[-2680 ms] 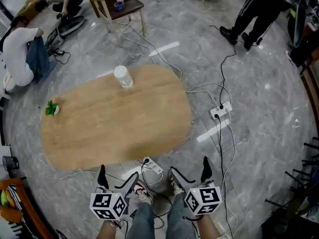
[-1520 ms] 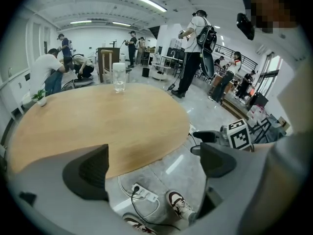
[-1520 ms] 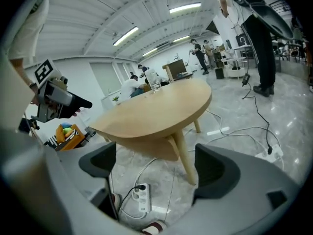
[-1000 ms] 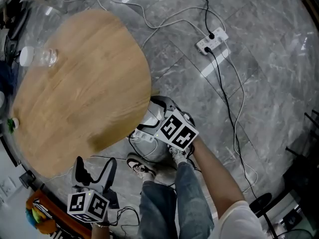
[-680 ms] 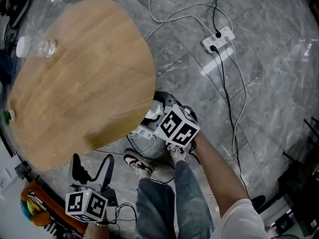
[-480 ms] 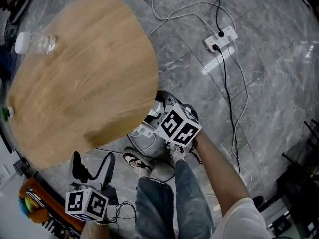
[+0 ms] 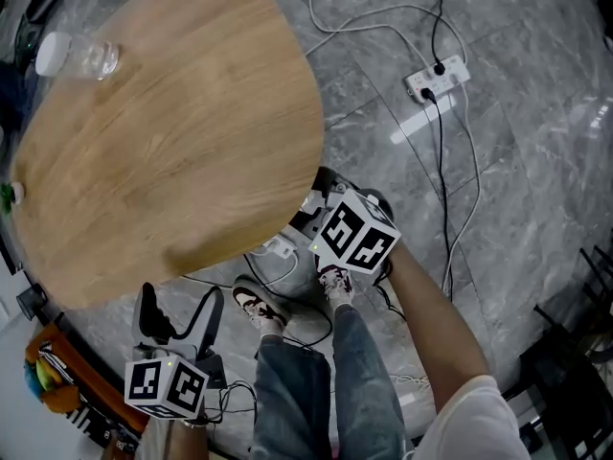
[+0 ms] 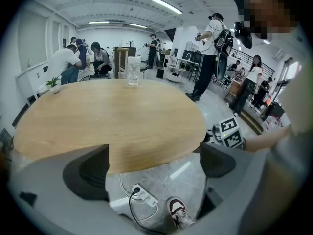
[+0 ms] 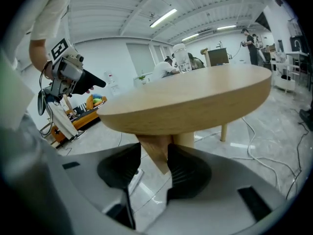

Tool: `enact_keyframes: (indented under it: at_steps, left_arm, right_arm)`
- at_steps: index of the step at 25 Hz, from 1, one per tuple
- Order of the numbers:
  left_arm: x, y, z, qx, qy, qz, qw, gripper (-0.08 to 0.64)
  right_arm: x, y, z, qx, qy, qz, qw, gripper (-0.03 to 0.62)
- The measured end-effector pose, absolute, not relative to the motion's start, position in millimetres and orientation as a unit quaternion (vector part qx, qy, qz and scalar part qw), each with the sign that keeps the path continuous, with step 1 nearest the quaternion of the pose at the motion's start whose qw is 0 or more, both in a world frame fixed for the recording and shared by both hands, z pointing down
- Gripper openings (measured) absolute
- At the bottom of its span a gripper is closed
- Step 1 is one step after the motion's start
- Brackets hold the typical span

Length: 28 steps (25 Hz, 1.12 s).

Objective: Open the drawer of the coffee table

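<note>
1. R gripper point(image 9: 154, 156): low, just under the rim of the coffee table point(image 7: 163, 132). Its jaws are closed in on a wooden piece point(image 9: 155, 142) that hangs below the top, and they look to touch it on both sides.
2. Drawer itself: not seen in any view. Can't tell if that wooden piece is its pull or part of the table's base, so I'd check before hauling.
3. L gripper point(image 7: 180, 307): released, jaws wide apart w/ nothing between them. It's held near the table's edge, well apart from the R one. Only floor, a white power strip point(image 8: 141, 196) and a shoe point(image 8: 178, 213) show past it.
4. To do the step well, my guess:
   - Pull straight out, level w/ the top, no twist, so the drawer doesn't bind.
   - Keep the grip deep, not on the tapered tip, since a wedge shape may slip.
   - Go slow; the table may slide on the smooth stone floor. The L gripper could steady the top.
   - Mind the bottle point(image 7: 77, 56) standing at the far end, as a jerk may tip it.
   - Cables near the feet are a trip risk.
5. Writing/brands: none readable. There are only black-and-white square markers on the 2 gripper cubes, and no label can be made out on the bottle.
</note>
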<state>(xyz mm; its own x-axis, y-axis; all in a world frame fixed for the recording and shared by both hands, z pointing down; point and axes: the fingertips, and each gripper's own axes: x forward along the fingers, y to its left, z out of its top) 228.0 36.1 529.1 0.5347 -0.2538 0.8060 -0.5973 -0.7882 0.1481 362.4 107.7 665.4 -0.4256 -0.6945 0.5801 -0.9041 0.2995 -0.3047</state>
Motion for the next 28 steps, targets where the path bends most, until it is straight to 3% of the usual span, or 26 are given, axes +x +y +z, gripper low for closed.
enact_keyframes:
  at_steps: [9, 28]
  left_arm:
    - [216.5, 31.2, 525.2, 0.84, -0.28, 0.398, 0.242, 0.574]
    - [206.1, 40.9, 524.8, 0.839, -0.273, 0.41, 0.23, 0.574]
  right_arm:
    - [361.7, 113.1, 660.6, 0.463, -0.816, 0.271, 0.215, 0.126]
    - [364.0, 122.1, 649.1, 0.444, -0.832, 0.264, 0.204, 0.101]
